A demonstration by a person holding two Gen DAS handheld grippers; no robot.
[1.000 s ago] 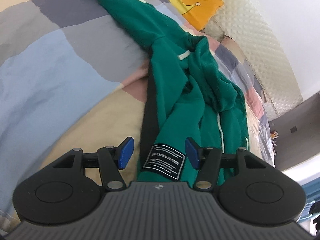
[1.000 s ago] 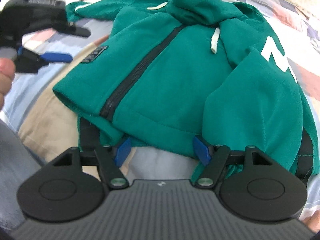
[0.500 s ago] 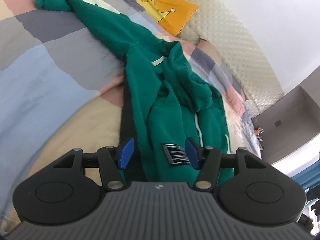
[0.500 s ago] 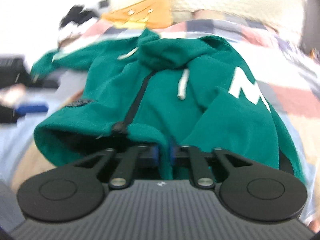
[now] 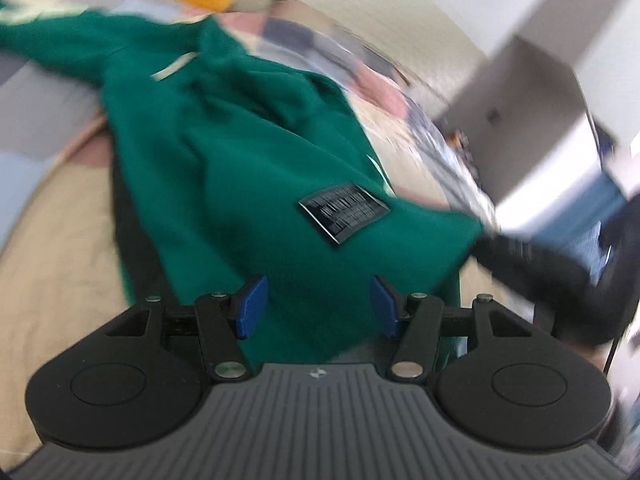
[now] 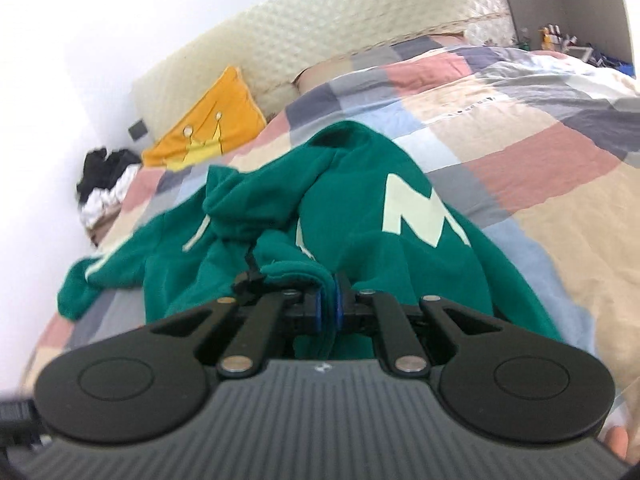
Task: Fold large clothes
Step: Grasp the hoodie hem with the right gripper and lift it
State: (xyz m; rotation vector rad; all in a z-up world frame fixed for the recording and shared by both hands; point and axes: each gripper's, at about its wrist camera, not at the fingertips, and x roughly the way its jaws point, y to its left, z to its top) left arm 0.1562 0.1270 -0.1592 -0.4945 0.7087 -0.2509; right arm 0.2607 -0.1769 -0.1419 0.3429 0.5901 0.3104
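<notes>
A green zip hoodie [image 6: 360, 208] lies crumpled on the patchwork duvet [image 6: 520, 120], with a large white M [image 6: 420, 216] on one side. My right gripper [image 6: 328, 306] is shut on its bottom hem beside the zipper's end and holds that edge up off the bed. In the blurred left wrist view the hoodie [image 5: 240, 152] shows a black label [image 5: 344, 212]. My left gripper [image 5: 318, 306] stands open over the hem; green cloth lies between the blue pads [image 5: 252, 308] without being pinched. A dark blurred shape [image 5: 540, 256] tugs the hem's right corner.
A yellow cushion [image 6: 208, 128] leans against the quilted cream headboard [image 6: 320, 32]. A heap of black and white clothes [image 6: 104, 184] sits in the far left corner of the bed. Small items crowd the room's far right corner [image 6: 560, 38].
My right gripper closed on the hoodie's hem and raised it while rolling. The left gripper stayed open and swung across the hem, so the black label now lies farther ahead.
</notes>
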